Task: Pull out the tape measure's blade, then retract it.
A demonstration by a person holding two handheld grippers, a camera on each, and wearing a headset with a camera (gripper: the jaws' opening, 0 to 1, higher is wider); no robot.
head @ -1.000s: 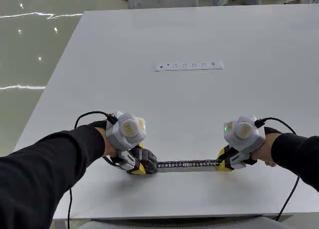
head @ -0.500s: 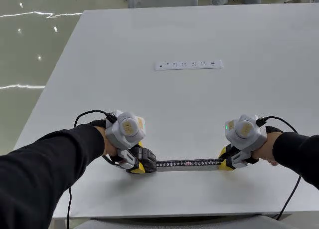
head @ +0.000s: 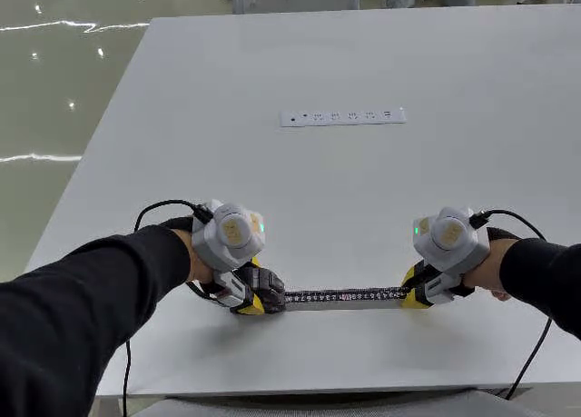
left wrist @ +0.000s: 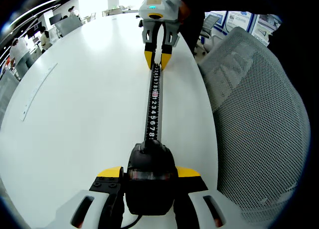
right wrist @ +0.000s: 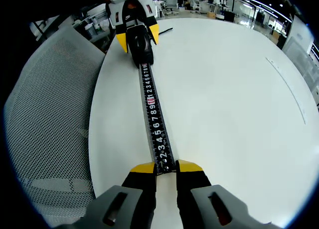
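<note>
Black tape measure case (left wrist: 151, 181) sits clamped in the left gripper (head: 254, 295) at the near edge of the table (head: 363, 54). Its blade (head: 345, 296) runs right to the right gripper (right wrist: 167, 167), pinched narrow on the tip. Should that pinch slip, the sprung blade could whip back uncontrolled.

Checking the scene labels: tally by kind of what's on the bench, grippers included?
tape measure: 1
power strip: 1
grippers: 2 (left gripper, right gripper)
Total: 4
</note>
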